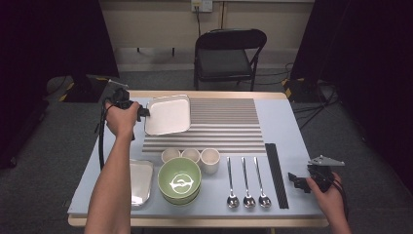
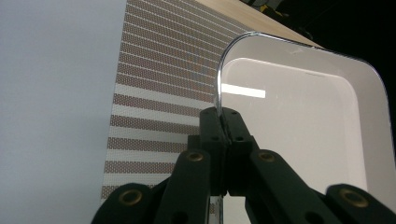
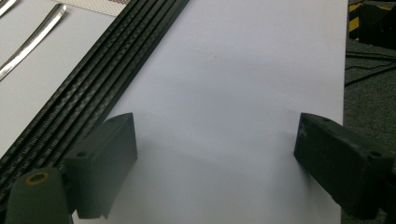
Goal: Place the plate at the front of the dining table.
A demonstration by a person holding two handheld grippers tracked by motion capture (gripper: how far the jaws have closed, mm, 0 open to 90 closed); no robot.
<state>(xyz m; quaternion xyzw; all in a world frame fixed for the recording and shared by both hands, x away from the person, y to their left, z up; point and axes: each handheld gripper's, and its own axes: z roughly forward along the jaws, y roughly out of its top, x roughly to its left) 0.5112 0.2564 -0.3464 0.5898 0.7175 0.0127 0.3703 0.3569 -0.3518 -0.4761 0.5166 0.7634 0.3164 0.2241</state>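
Left tool is clamped on the rim of the white tray, jaws pinched together on its thin edge at the near corner. In the high view the left tool grips the tray at its left side; the tray sits at the far left end of the striped mat on the counter. Edge grip likely because the tray is flat and low, so the rim is the only place to hold.

Right tool has its jaws wide apart, nothing between them, hovering over bare counter beside the black strip. In the high view it waits at the near right corner, well apart from the spoons, bowl and cups.
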